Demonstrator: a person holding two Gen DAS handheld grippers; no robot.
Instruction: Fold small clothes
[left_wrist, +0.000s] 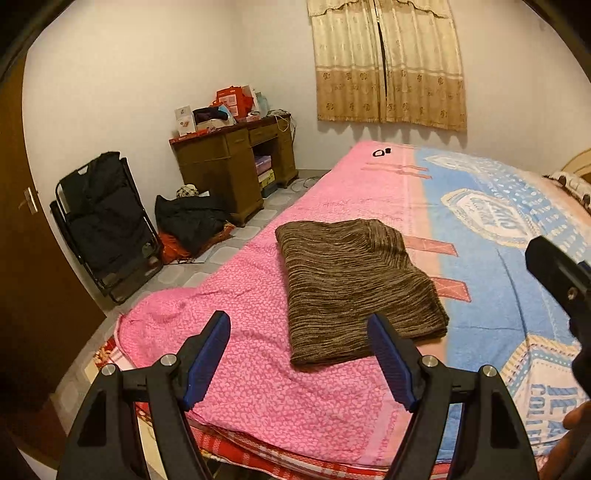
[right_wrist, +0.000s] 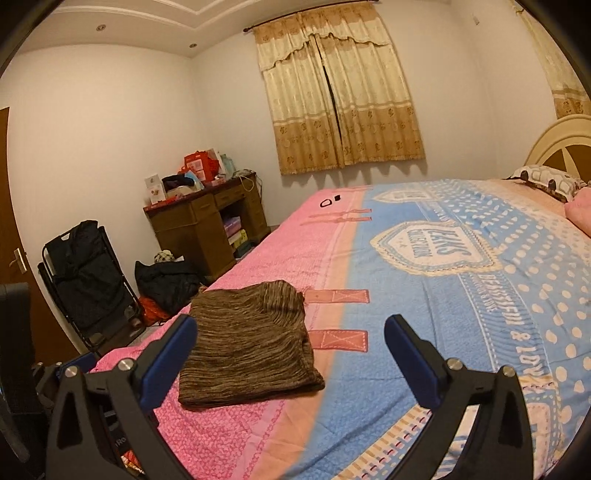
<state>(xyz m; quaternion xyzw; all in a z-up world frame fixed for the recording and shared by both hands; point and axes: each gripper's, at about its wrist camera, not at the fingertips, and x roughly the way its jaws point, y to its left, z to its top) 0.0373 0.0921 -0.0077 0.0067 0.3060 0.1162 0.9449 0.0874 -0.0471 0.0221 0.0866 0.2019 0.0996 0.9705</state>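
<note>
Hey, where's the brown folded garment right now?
The brown folded garment lies on the pink part of the bedspread, near the bed's foot edge, just ahead of both open claws, beside the pink-blue seam.

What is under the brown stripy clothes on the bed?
The folded brown garment lies on the pink part of the bedspread. Whatever is directly beneath it is covered, so that cannot be seen.

Bed (left_wrist: 480, 236) covered by a pink-and-blue patterned spread. A folded brown striped garment (left_wrist: 354, 284) lies flat on the pink part, just beside the blue. Two small black items (left_wrist: 380, 152) rest well beyond the garment, near the far edge.
</note>
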